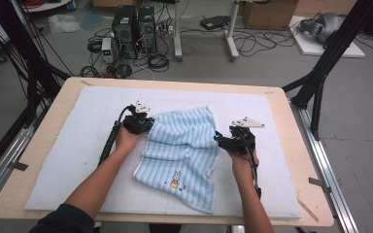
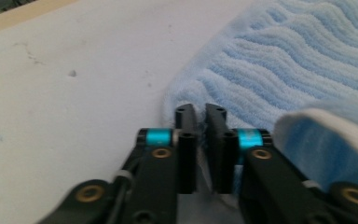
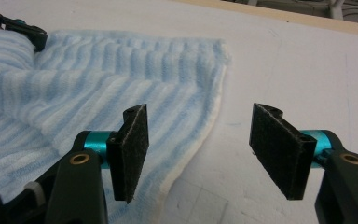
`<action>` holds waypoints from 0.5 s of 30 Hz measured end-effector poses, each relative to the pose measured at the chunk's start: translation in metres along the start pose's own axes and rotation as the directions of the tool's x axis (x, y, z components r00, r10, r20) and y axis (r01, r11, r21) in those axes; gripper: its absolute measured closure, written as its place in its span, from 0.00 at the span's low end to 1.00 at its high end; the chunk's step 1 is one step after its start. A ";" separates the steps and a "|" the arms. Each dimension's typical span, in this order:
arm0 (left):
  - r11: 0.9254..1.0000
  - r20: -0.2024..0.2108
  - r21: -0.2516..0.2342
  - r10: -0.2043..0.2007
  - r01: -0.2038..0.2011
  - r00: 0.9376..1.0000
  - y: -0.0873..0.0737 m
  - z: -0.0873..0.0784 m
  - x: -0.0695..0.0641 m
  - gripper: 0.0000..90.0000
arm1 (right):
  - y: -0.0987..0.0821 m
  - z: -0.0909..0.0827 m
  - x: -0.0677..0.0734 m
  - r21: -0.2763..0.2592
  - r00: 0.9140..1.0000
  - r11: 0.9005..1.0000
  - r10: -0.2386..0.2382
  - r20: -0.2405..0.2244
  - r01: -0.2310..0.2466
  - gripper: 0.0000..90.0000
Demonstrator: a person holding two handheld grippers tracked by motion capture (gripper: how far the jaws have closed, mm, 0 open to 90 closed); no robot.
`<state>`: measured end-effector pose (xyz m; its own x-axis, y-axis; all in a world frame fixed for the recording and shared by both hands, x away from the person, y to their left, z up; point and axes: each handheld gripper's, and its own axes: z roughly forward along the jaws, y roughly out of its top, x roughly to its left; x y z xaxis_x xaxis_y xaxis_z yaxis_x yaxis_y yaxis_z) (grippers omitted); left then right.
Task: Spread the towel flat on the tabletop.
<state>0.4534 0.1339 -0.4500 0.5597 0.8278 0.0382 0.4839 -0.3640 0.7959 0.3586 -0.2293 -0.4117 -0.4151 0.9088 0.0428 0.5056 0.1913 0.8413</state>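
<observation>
Left gripper [image 2: 200, 122] clamped on towel [image 1: 184, 145] at its left edge, jaws nearly together with terry pinched between; towel lies rumpled mid-mat [image 1: 77, 145], nearer the mat's front edge than the back, small print at its front corner; right gripper [image 3: 198, 154] jaws wide, nothing gripped, straddling the towel's right edge just above the mat; table [image 1: 43, 141] rim bare wood around the mat.

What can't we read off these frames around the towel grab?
- Left gripper on the towel: in the left gripper view the shut black jaws cover how much of the edge sits between the pads.
- Towel's small embroidered figure: too small in the high view to identify.
- Right gripper: open; whether its left pad touches the towel edge is unclear.
</observation>
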 end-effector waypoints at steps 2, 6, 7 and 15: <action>1.000 -0.025 0.000 -0.022 0.022 0.999 0.002 0.001 0.007 0.96 | -0.002 -0.001 -0.001 0.000 1.000 1.000 0.014 -0.001 -0.014 0.41; 0.994 -0.088 -0.033 -0.106 0.103 0.990 0.001 -0.003 0.032 0.97 | -0.007 -0.002 0.000 -0.006 1.000 1.000 0.016 0.008 -0.016 0.41; 0.991 -0.100 -0.047 -0.126 0.122 0.987 0.001 -0.004 0.038 0.97 | -0.007 -0.003 -0.001 -0.006 1.000 1.000 0.020 0.005 -0.020 0.41; 0.960 -0.068 -0.099 -0.271 0.263 0.960 -0.003 -0.011 0.058 0.65 | -0.009 0.002 0.005 0.018 0.999 1.000 0.001 -0.034 0.000 0.41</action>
<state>0.4774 0.1880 -0.4440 0.3605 0.9226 -0.1372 0.5448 -0.0889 0.8338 0.3538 -0.2262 -0.4197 -0.4405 0.8956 0.0621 0.5194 0.1978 0.8313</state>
